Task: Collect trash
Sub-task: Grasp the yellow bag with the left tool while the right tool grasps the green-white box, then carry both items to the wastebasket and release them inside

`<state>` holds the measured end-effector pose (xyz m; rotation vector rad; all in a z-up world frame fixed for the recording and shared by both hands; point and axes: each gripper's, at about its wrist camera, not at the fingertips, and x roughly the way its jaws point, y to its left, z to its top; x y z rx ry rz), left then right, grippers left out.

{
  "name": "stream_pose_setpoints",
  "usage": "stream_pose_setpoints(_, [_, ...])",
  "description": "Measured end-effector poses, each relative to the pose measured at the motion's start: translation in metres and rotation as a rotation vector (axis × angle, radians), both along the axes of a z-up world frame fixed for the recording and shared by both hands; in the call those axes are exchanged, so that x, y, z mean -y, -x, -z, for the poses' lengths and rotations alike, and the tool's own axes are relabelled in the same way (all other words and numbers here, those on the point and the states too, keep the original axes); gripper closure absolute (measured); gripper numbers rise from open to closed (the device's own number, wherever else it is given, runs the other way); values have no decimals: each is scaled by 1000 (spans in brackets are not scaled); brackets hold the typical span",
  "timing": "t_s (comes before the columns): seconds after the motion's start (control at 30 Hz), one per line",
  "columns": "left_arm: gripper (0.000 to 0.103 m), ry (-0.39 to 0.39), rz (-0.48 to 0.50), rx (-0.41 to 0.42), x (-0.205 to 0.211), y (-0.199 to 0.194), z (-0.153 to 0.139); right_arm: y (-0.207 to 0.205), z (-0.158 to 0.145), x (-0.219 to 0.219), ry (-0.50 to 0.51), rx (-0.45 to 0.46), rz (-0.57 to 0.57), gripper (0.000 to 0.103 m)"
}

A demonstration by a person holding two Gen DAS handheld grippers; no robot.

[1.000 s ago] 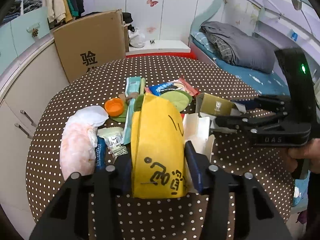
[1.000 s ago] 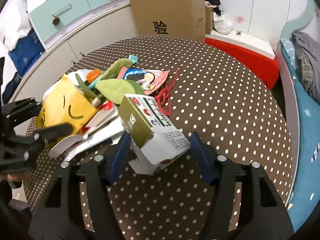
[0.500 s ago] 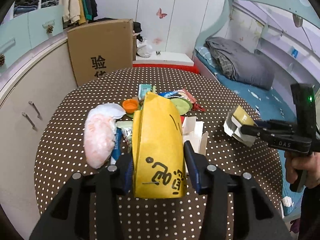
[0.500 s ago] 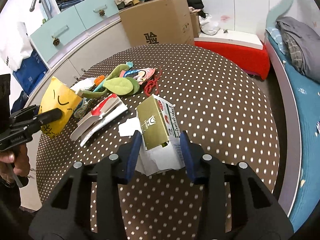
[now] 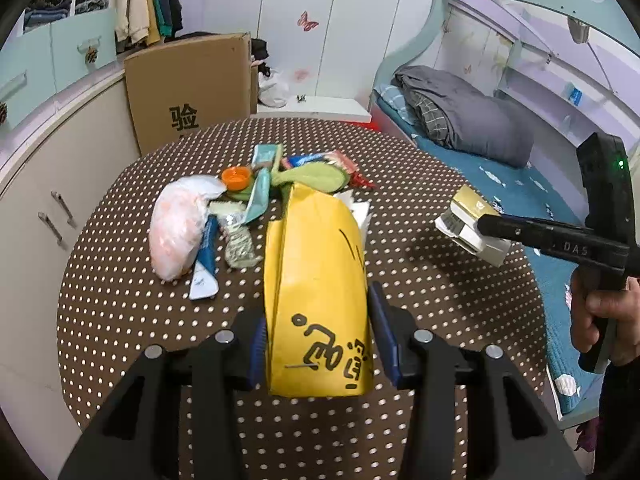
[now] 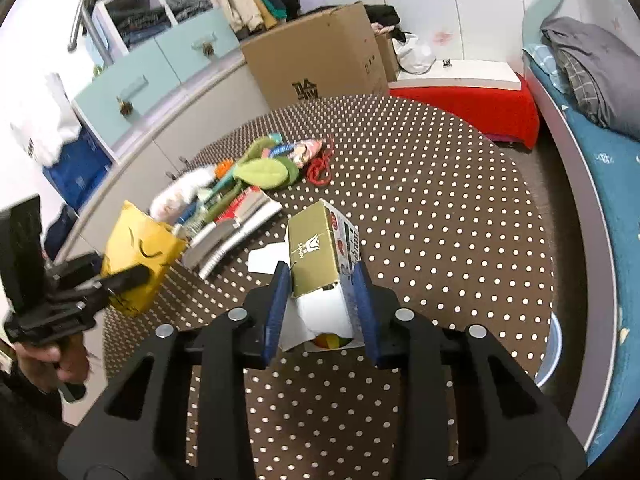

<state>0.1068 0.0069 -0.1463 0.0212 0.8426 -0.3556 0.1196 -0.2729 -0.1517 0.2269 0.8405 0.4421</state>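
My left gripper [image 5: 318, 320] is shut on a yellow paper bag [image 5: 316, 264] with a drawn face, held upright above the polka-dot table [image 5: 440, 300]. In the right wrist view the same bag [image 6: 138, 248] hangs at the left. My right gripper [image 6: 320, 276] grips an olive-green and white carton [image 6: 316, 252] between its blue pads, its jaws still closing. The carton is clear of the table; its torn white end faces me. From the left wrist view the carton [image 5: 470, 220] floats at the right.
Loose trash lies on the far half of the table: a pink-white plastic bag [image 5: 180, 224], an orange cap [image 5: 237, 178], a green leaf-shaped piece [image 5: 316, 176], wrappers and a red string [image 6: 320, 168]. A white paper scrap [image 6: 264, 258] lies below the carton. A cardboard box [image 5: 188, 92] stands behind.
Both grippers have pulled back from the pile and risen. The right jaws closed in on the carton and lifted it off the table. The left still holds the bag.
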Motion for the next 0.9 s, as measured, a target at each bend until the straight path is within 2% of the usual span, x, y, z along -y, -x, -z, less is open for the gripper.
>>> stream_pose_setpoints(0.07, [59, 1, 16, 13, 7, 0, -5, 2, -7, 9, -49, 15, 8, 72])
stream_pose_setpoints(0.23, [59, 10, 45, 37, 27, -3, -14, 6, -12, 23, -59, 25, 31, 73])
stream_pose_setpoints(0.37, [59, 17, 71, 42, 43, -5, -16, 8, 3, 20, 25, -23, 33, 70])
stream_pose_setpoints(0.4, [59, 16, 81, 39, 49, -5, -14, 9, 7, 18, 45, -35, 34, 63])
stream_pose_setpoints(0.43, [59, 13, 89, 37, 52, -5, -12, 10, 13, 14, 76, -53, 31, 41])
stream_pose_setpoints(0.47, [59, 10, 94, 35, 55, -5, -11, 10, 18, 11, 97, -65, 28, 36])
stream_pose_setpoints(0.6, [59, -1, 116, 24, 68, -3, -7, 8, 31, -7, 166, -75, -20, 36])
stream_pose_setpoints(0.63, [59, -4, 120, 24, 70, -3, -6, 7, 35, -10, 194, -75, -17, 47])
stream_pose_setpoints(0.7, [59, -9, 123, 27, 74, -2, -6, 7, 35, -11, 218, -51, -16, 52])
stream_pose_setpoints(0.9, [59, -29, 139, 52, 90, -2, -9, 10, 27, 8, 126, -27, 4, 54])
